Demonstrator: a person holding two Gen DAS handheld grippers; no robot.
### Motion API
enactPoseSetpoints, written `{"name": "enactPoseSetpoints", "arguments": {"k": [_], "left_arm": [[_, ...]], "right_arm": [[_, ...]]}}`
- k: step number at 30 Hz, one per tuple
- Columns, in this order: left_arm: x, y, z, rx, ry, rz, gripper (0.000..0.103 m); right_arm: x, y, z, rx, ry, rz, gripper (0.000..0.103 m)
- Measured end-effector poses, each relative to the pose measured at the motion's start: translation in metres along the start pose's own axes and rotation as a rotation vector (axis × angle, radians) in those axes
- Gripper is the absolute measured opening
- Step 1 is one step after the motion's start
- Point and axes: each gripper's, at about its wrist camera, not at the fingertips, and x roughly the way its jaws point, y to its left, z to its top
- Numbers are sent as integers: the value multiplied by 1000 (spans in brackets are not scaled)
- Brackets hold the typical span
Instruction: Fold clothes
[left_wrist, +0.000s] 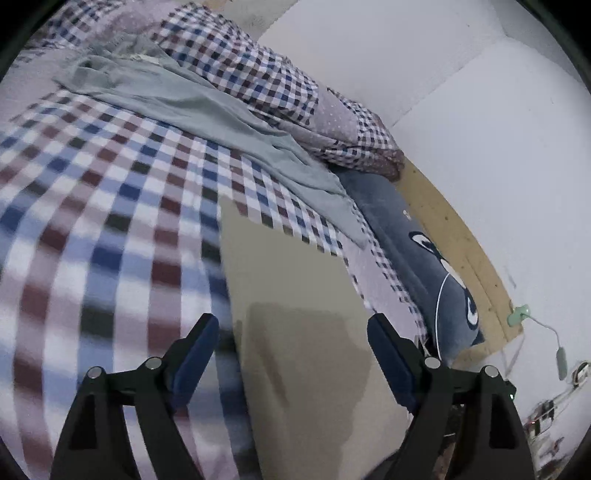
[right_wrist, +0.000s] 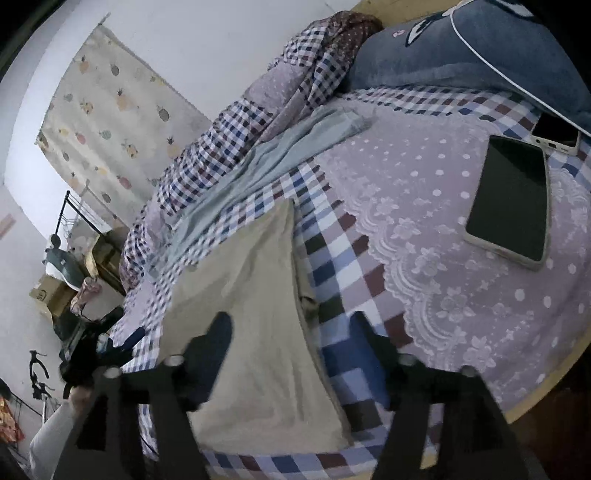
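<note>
Right wrist view showed a beige garment (right_wrist: 258, 306) lying flat on the checked bedsheet (right_wrist: 332, 266) near the bed's foot edge, its long sides straight and its far end squared off, so it looked at least partly folded, though one moment could not say whether it was a finished fold or a piece laid out for another one. The right gripper (right_wrist: 291, 328) hung low over the garment's near end with its jaws spread wide and nothing between them; the left gripper (left_wrist: 293, 328) likewise stood wide open and empty above the same cloth (left_wrist: 295, 295). A second garment, pale grey-green (left_wrist: 207, 110), lay rumpled and spread along the far side of the bed against the bunched checked quilt (left_wrist: 258, 74), clearly unfolded. My judgement was that the work sat between pieces: if the beige one needed another fold, both grippers would have to pinch its near corners evenly; otherwise the grey-green one called for flattening. Toward the head of the bed lay a blue pillow (right_wrist: 461, 48), and on the lace cover (right_wrist: 443, 240) a dark phone (right_wrist: 509, 199) and a smaller device (right_wrist: 556, 134). A pineapple-print curtain (right_wrist: 110, 122) hung on the wall. No writing or brand could be read anywhere.
</note>
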Motion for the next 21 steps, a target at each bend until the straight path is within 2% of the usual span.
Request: {"name": "enactPoseSetpoints", "arguments": {"k": [2, 6, 8, 13, 15, 21], "left_arm": [[21, 10, 15, -14, 29, -3, 86], [59, 27, 37, -79, 80, -33, 86], [77, 34, 45, -126, 96, -38, 87], [105, 30, 62, -107, 168, -82, 94], [115, 31, 69, -95, 199, -96, 94], [139, 32, 83, -70, 275, -105, 94]], "right_arm": [[7, 5, 1, -8, 9, 2, 74], [27, 22, 3, -49, 38, 1, 85], [38, 33, 6, -71, 48, 20, 87], [62, 51, 22, -91, 72, 110, 93], [69, 55, 31, -107, 75, 135, 96], [99, 36, 69, -75, 130, 170, 99]]}}
